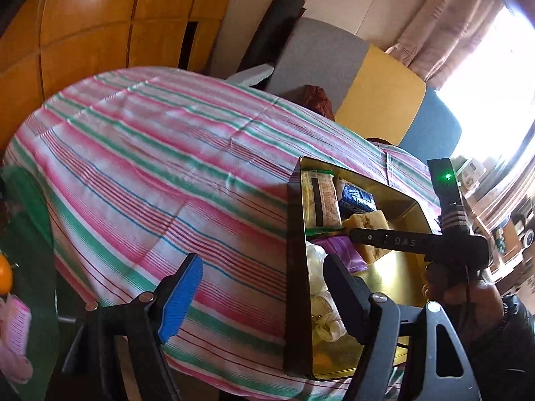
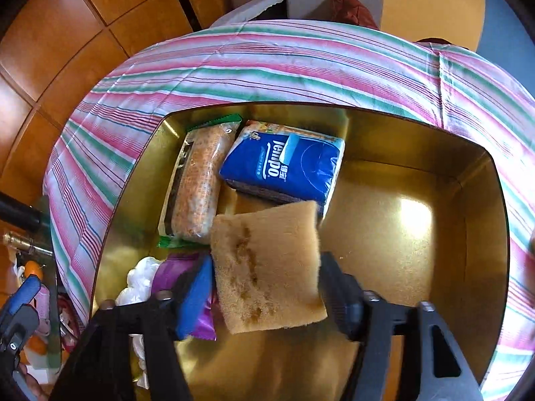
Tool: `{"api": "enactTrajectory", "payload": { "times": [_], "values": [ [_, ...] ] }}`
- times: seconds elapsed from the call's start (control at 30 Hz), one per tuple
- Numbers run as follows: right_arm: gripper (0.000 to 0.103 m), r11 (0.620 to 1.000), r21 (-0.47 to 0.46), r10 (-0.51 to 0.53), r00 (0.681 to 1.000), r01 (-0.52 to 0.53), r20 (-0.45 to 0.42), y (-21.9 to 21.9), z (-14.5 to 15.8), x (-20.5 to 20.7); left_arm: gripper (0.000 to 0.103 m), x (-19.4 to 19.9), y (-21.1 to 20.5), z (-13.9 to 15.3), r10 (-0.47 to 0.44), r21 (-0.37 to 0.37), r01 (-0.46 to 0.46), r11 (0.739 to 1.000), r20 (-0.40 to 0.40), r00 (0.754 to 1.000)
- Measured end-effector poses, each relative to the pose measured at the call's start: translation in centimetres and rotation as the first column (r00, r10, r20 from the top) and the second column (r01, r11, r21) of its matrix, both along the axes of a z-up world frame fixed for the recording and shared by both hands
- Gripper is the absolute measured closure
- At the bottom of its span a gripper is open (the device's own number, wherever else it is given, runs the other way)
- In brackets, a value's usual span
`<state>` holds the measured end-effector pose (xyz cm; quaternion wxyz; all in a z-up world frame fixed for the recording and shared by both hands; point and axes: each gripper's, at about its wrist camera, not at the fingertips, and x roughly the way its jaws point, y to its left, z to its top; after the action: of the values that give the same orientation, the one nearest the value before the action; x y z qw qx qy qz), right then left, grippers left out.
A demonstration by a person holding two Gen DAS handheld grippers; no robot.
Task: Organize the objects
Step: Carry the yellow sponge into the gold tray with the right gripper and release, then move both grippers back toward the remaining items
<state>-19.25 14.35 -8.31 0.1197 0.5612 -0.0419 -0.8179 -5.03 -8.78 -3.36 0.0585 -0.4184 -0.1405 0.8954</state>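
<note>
A gold tin (image 2: 418, 127) sits on the striped tablecloth (image 2: 267, 63). At its left end lie a snack bar packet (image 2: 197, 180), a blue tissue pack (image 2: 287, 163), a purple wrapper (image 2: 170, 270) and a white crumpled item (image 2: 140, 277). My right gripper (image 2: 267, 260) points down into the tin. A tan sponge (image 2: 267, 284) hangs between its parted fingers, unsqueezed, over the tissue pack's near corner. My left gripper (image 1: 262, 260) stands open and holds nothing, straddling the tin's left wall (image 1: 296, 267). In the left wrist view, the right gripper (image 1: 357, 237) reaches across the sponge (image 1: 367, 222).
The tin's right half (image 2: 401, 234) is bare gold metal. A yellow chair (image 1: 381, 100) and a grey cushion (image 1: 317, 56) stand behind the table. An orange (image 1: 5, 277) and pink items (image 1: 16, 330) lie low at the left. A wooden floor (image 2: 67, 33) surrounds the table.
</note>
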Motion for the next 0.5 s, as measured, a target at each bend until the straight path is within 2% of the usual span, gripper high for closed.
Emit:
{"api": "enactTrajectory", "payload": {
  "times": [0.17, 0.4, 0.5],
  "values": [
    [0.018, 0.999, -0.043, -0.027, 0.998, 0.025, -0.051, 0.4, 1.0, 1.0, 0.028, 0.2, 0.5, 0.5, -0.006, -0.033, 0.005, 0.999, -0.015, 1.000],
    [0.014, 0.997, -0.066, -0.060, 0.982, 0.049, -0.181, 2.0, 5.0, 5.0, 0.028, 1.3, 1.9, 2.3, -0.034, -0.124, 0.021, 0.992, -0.102, 0.994],
    [0.012, 0.994, -0.079, -0.088, 0.971, 0.072, -0.223, 3.6, 6.5, 7.0, 0.028, 1.6, 2.6, 2.7, -0.058, -0.140, 0.041, 0.989, -0.119, 0.991]
  ]
}}
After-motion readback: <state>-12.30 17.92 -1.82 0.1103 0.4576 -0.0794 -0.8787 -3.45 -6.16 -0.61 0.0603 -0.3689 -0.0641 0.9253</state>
